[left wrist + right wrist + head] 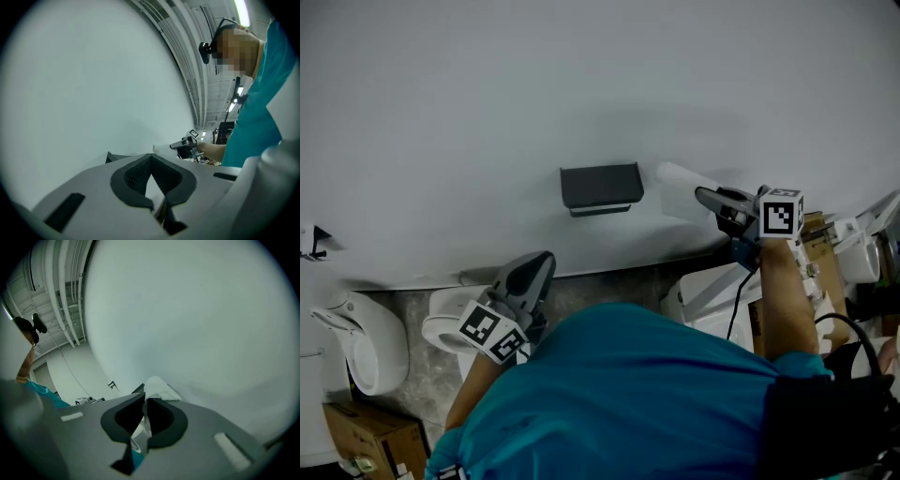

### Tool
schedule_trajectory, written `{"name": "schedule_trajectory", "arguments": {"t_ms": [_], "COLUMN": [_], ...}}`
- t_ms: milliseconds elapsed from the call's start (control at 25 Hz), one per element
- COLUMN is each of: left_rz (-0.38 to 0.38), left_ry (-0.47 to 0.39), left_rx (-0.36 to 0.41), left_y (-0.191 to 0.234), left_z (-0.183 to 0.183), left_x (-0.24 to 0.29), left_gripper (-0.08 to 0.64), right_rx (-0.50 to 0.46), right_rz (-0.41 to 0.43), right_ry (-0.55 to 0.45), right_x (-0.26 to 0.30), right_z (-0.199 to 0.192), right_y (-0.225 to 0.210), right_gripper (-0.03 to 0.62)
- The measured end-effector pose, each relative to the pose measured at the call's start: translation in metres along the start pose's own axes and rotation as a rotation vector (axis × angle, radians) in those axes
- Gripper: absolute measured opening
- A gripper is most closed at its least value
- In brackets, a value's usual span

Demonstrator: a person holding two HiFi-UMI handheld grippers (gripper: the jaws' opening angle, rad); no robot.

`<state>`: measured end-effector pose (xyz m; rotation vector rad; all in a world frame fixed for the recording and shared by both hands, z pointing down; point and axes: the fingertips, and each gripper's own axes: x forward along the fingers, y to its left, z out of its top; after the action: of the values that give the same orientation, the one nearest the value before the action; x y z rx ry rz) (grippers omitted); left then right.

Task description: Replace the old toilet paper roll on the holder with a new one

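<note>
Head view: the right gripper [712,200] has the white toilet paper roll [680,192] just right of the dark holder [601,187] (fixed to the wall). Left gripper view: the left gripper [151,157] is closed and empty. Right gripper view: jaws pinched on the roll's paper.

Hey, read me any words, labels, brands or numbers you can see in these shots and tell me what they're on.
No readable text anywhere.
Left marker cube and right marker cube: square patterns only, no letters.
Cardboard box: print, if any, too small to read.
Holder and toilet paper roll: blank.
</note>
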<state>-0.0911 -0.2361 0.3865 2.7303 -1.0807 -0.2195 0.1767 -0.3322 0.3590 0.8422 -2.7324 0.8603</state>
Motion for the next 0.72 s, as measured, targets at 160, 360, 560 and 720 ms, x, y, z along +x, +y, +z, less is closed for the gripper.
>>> {"name": "schedule_trajectory", "arguments": {"t_ms": [160,360,560,720], "left_rz": [-0.005,0.006,0.024,0.039], "left_ry": [0.005,0.012,0.013,0.011], "left_rx": [-0.002,-0.012,-0.014,-0.015], "left_y": [-0.003,-0.002,-0.001,0.001], "left_z": [-0.002,-0.006,-0.008,-0.008], "left_x": [0.003,0.002,-0.005,-0.010], "left_gripper": [0.006,0.006,0.006,0.006], "right_rx": [0.021,0.071,0.093,0.093], "right_rz": [0.000,-0.004,0.020,0.051], "right_ry": [0.051,0.119,0.192,0.234], "right_x": [-0.007,0.000,0.021,0.041], "right_z": [-0.022,-0.052,-0.076,-0.084], "right_y": [-0.012,-0.036,-0.045,-0.045], "right_gripper": [0.012,0.012,0.012,0.012]}}
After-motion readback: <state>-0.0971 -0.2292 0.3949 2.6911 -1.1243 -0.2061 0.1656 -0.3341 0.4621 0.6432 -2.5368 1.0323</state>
